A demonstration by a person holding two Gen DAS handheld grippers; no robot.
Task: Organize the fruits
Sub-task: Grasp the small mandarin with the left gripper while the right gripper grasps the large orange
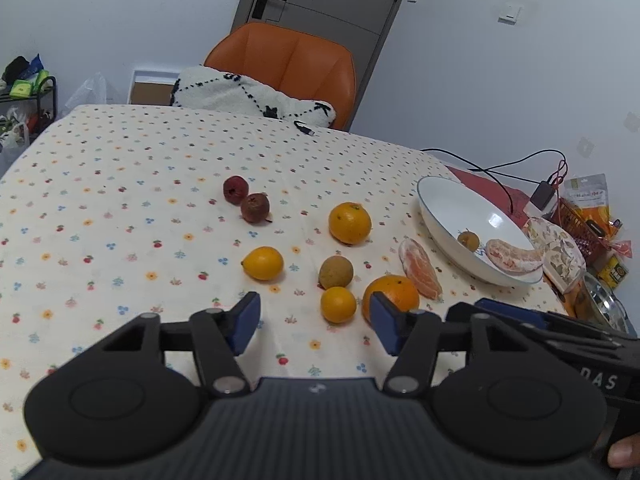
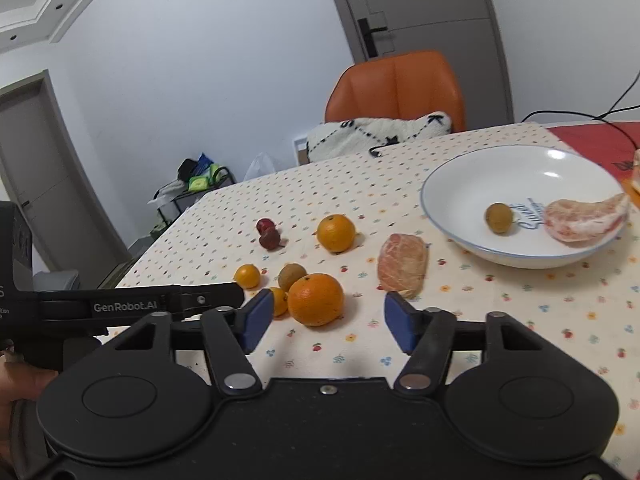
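A white bowl (image 1: 448, 216) (image 2: 464, 184) at the table's right holds a brown longan (image 2: 499, 218) and a pomelo segment (image 2: 586, 218). On the cloth lie two oranges (image 1: 350, 223) (image 2: 316, 299), two small kumquats (image 1: 263, 263) (image 1: 338, 304), a brown longan (image 1: 336, 272), two dark red fruits (image 1: 255, 208) (image 1: 235, 189) and a second pomelo segment (image 1: 420, 268) (image 2: 403, 265). My left gripper (image 1: 316, 324) is open and empty, just short of the near kumquat. My right gripper (image 2: 328, 320) is open and empty, with the near orange just beyond its fingertips.
An orange chair (image 1: 286, 60) with a white cushion (image 1: 248, 96) stands at the far edge. Black cables (image 1: 504, 172), a charger and snack packets (image 1: 588, 196) crowd the table's right side. A cluttered rack (image 1: 28, 92) stands at far left.
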